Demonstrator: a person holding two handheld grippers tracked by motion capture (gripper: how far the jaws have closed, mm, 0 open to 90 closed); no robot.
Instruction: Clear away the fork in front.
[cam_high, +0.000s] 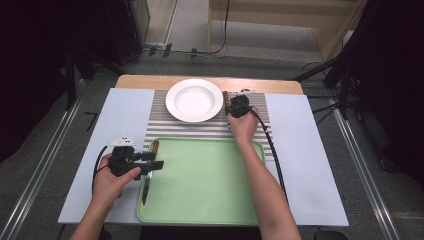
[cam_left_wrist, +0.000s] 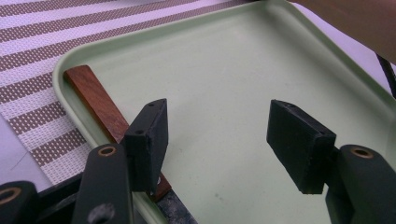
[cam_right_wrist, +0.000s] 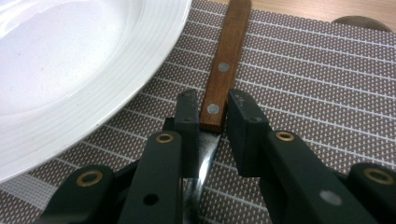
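A wooden-handled knife (cam_right_wrist: 224, 60) lies on the striped placemat (cam_right_wrist: 317, 84), just right of the white plate (cam_high: 194, 100). My right gripper (cam_right_wrist: 212, 109) is shut on the near end of its handle, where the metal blade begins. In the high view that gripper (cam_high: 235, 105) sits beside the plate's right rim. A second wooden-handled knife (cam_high: 150, 170) rests along the left rim of the green tray (cam_high: 210, 200). My left gripper (cam_high: 155, 161) hovers there, open. In the left gripper view its jaws (cam_left_wrist: 217, 135) stand wide apart over the tray floor, with that knife's handle (cam_left_wrist: 95, 100) beside the left jaw.
The placemat (cam_high: 160, 127) runs under the plate and the tray's far edge. White sheets (cam_high: 120, 130) cover the table on both sides. Black cables trail from both grippers, the right one across the tray's right corner (cam_high: 272, 150). Dark stands flank the table.
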